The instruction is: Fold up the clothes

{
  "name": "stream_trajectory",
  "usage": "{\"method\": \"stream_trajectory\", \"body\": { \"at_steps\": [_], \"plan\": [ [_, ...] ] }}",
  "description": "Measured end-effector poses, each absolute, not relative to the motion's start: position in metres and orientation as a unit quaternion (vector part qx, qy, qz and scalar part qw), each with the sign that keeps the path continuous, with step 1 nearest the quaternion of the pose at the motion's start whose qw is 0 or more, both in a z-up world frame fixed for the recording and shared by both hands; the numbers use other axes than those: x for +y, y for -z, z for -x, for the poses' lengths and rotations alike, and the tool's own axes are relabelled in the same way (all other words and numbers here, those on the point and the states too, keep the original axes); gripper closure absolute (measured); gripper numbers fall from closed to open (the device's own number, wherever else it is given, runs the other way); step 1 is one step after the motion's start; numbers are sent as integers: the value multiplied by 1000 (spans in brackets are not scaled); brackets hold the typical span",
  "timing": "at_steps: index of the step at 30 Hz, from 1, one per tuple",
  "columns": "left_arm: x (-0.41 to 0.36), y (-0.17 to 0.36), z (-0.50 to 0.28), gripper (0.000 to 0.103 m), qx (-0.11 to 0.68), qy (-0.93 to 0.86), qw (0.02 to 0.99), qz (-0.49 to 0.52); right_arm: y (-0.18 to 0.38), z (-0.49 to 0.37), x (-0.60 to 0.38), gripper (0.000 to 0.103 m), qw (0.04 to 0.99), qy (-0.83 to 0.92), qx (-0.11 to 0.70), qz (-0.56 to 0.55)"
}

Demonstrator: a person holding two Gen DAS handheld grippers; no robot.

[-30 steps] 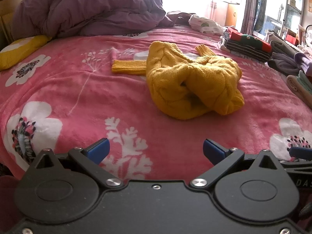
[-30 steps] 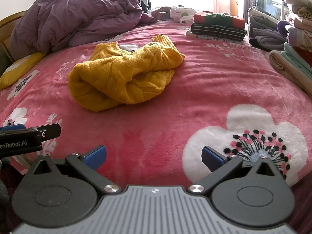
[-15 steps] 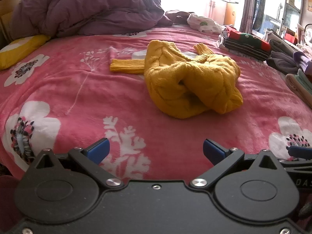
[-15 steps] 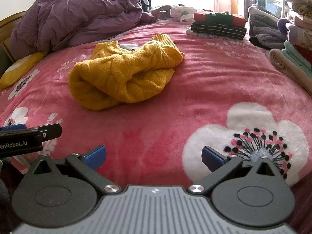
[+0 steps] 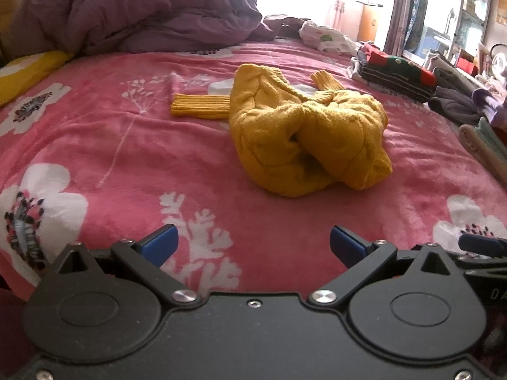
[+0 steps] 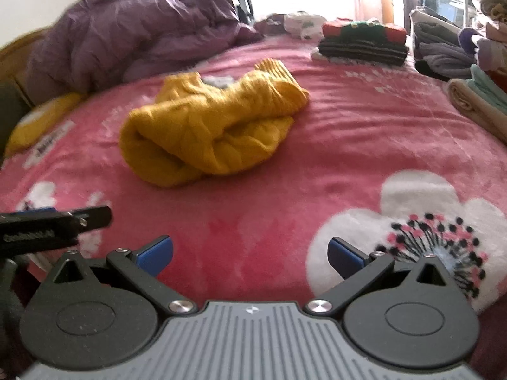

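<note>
Both tools hover low over the near edge of the pink floral fleece blanket (image 5: 104,145), side by side and pointed level toward the bed's middle. On the left gripper (image 5: 253,243) the blue-padded fingers (image 5: 160,244) are spread wide with nothing between them; the right gripper (image 6: 250,251) is equally wide and empty. Ahead of both, well apart from the fingertips, lies the crumpled mustard-yellow cable-knit sweater (image 5: 304,136), one ribbed cuff (image 5: 199,107) stretched out to its left. A purple quilted duvet (image 5: 133,9) is heaped behind, and a folded striped red-and-green garment (image 6: 364,42) sits at the far right.
</note>
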State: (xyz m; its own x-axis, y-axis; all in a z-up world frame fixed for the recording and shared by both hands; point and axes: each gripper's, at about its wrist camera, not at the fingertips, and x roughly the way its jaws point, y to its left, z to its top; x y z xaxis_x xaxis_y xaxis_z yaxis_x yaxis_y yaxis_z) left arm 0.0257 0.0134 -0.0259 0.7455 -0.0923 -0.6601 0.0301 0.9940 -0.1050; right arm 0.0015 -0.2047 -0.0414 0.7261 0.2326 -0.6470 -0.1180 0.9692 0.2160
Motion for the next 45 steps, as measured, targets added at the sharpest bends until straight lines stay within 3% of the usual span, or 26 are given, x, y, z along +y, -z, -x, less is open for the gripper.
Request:
{"method": "stream_trajectory", "body": {
  "at_steps": [11, 23, 34, 45],
  "plan": [
    [55, 15, -60, 0, 327, 73, 933, 131, 32, -36, -215, 0, 939, -162, 295, -76],
    [67, -12, -131, 0, 307, 141, 937, 83, 18, -88, -235, 0, 948, -193, 230, -104],
    [58, -24, -233, 0, 297, 214, 931, 12, 12, -182, -261, 0, 934, -246, 226, -127],
    [53, -1, -292, 0, 291, 302, 908, -5, 42, -249, -271, 16, 901, -297, 269, -165]
  ]
}}
